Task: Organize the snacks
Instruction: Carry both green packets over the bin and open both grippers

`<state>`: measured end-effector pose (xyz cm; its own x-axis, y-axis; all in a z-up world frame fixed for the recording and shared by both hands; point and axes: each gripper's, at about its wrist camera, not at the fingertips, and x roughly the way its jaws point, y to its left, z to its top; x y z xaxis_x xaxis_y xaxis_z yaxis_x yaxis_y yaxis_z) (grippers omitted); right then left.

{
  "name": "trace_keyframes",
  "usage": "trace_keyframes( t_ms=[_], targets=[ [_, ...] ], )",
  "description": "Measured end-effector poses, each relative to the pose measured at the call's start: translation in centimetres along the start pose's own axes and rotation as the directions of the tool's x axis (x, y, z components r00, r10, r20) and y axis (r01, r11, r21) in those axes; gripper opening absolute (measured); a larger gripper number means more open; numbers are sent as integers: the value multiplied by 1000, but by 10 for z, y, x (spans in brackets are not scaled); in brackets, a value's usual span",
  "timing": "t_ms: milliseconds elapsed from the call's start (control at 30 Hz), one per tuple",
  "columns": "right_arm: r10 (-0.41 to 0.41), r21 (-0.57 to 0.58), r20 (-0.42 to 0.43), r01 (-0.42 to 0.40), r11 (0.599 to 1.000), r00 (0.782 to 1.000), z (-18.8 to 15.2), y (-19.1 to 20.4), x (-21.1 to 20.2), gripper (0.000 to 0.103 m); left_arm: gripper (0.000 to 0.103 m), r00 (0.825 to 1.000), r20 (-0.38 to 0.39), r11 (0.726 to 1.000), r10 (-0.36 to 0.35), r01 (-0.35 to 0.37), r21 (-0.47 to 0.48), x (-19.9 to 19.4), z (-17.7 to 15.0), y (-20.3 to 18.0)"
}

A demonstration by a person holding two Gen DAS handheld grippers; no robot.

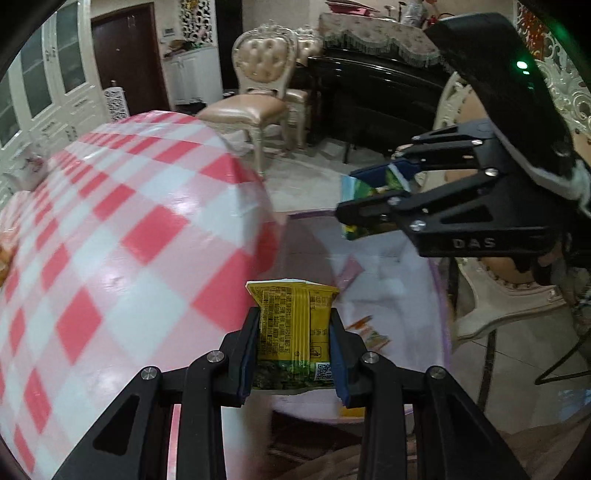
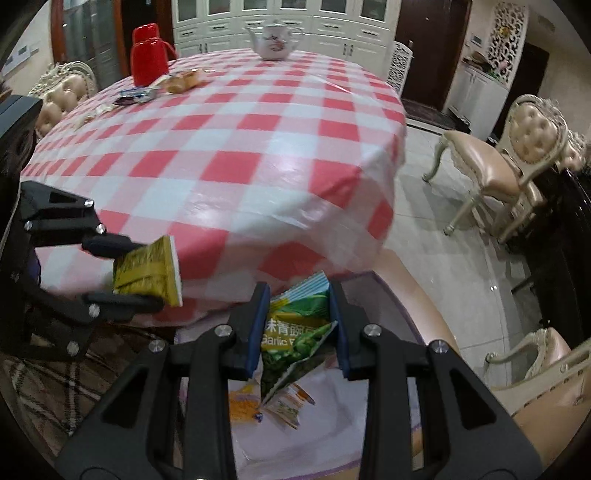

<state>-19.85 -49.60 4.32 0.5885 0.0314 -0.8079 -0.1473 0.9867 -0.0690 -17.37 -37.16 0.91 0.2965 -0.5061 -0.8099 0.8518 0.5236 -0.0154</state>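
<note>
From the left wrist camera, the left gripper [image 1: 293, 354] is clenched on a yellow snack packet [image 1: 293, 332], its blue-padded fingers [image 1: 248, 360] pressing the packet's two long sides. The packet's long axis runs straight ahead along the fingers, its crimped end pointing away from the camera, the printed back with dense text and a QR code facing up. The wrapper is glossy foil-like film, with a clear lower part showing dark green contents. It hangs in the air past the edge of the round table [image 1: 110, 229], above a pale lilac-rimmed tray [image 1: 441, 306] that holds a few flat sachets. On the right, the right gripper [image 1: 354, 199] grips a green snack bag [image 1: 364, 192] held above the same tray. Beyond stand a tufted cream chair [image 1: 258, 92], a black piano [image 1: 373, 99] and a tiled floor.

From the right wrist camera, the right gripper [image 2: 297, 328] pinches the green snack bag [image 2: 295, 336], crumpled and folded, its long axis tilted, the striped pale-blue top pointing up and away. The left gripper [image 2: 147, 273] on the left holds the yellow snack packet [image 2: 149, 273] sideways, its sealed end pointing right. The table wears a shiny pink-and-white checked plastic cloth; at its far side stand a red thermos [image 2: 147, 53], a white teapot [image 2: 273, 40] and some wrapped buns [image 2: 183, 81]. White cabinets [image 2: 280, 22] line the back wall.
</note>
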Motion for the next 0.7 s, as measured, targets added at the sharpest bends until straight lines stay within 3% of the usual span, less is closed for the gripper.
trace_keyframes(
  t_ms=[333, 400, 433, 467, 533, 700],
  targets=[
    [-14, 41, -97, 18, 999, 995, -21, -19, 21, 37, 36, 987, -20, 986, -162, 161, -35, 23, -1, -17],
    [-27, 79, -144, 39, 996, 989, -24, -27, 29, 39, 44, 976, -21, 975, -217, 215, -51, 25, -1, -17],
    [-43, 89, -166, 58, 994, 985, -25, -30, 31, 43, 62, 973, -22, 972, -228, 226, -58, 24, -1, -17],
    [-70, 95, -180, 88, 992, 981, -25, -33, 32, 46, 73, 976, -3, 974, -219, 218, -65, 20, -1, -14],
    [-90, 103, -162, 108, 989, 983, -23, -37, 27, 55, 76, 982, 58, 980, -181, 185, -74, 8, -1, -7],
    [-67, 93, -77, 74, 993, 995, -2, -19, 18, 58, 76, 984, 127, 976, -129, 149, -160, -22, -5, 29]
  ],
)
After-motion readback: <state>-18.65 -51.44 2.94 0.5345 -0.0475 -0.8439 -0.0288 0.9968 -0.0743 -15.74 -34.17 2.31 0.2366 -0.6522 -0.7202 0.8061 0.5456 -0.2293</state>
